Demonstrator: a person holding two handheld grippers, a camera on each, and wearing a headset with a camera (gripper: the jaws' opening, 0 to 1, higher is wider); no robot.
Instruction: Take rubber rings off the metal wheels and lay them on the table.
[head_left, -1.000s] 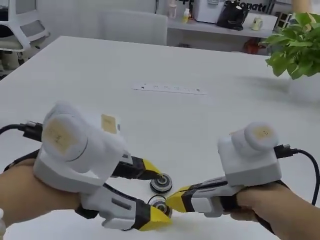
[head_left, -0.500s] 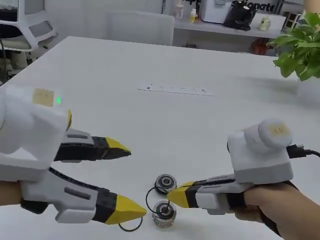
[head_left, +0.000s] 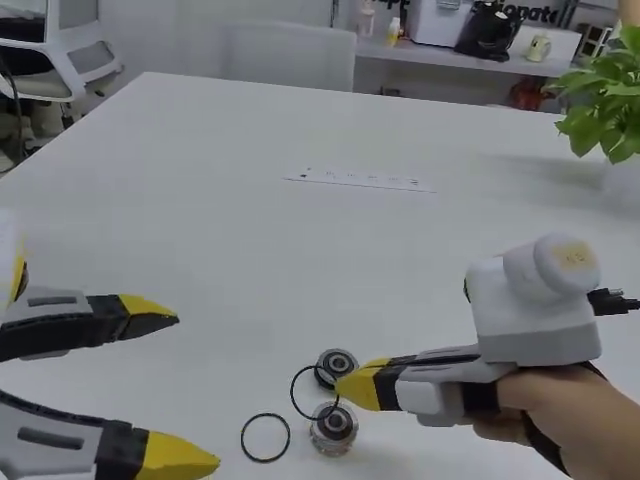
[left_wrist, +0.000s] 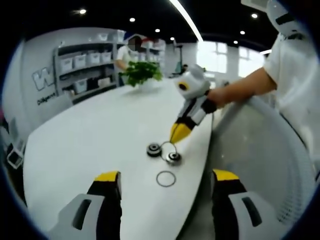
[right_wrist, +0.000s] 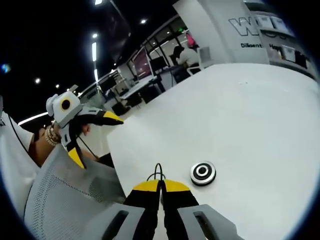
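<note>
Gripping a black rubber ring (head_left: 296, 392) in the right gripper (head_left: 348, 386), fingers closed on its edge, loop upright between the farther metal wheel (head_left: 335, 365) and the nearer metal wheel (head_left: 333, 426) on the white counter (head_left: 300, 250). Cannot tell whether still touching the nearer one. Flat on the counter just left of that wheel, a second rubber ring (head_left: 265, 437), lying free. Holding the left gripper (head_left: 185, 390) apart to the left, fingers spread wide around nothing. Farther back, a power strip (head_left: 360, 181) and a potted plant (head_left: 605, 95).
</note>
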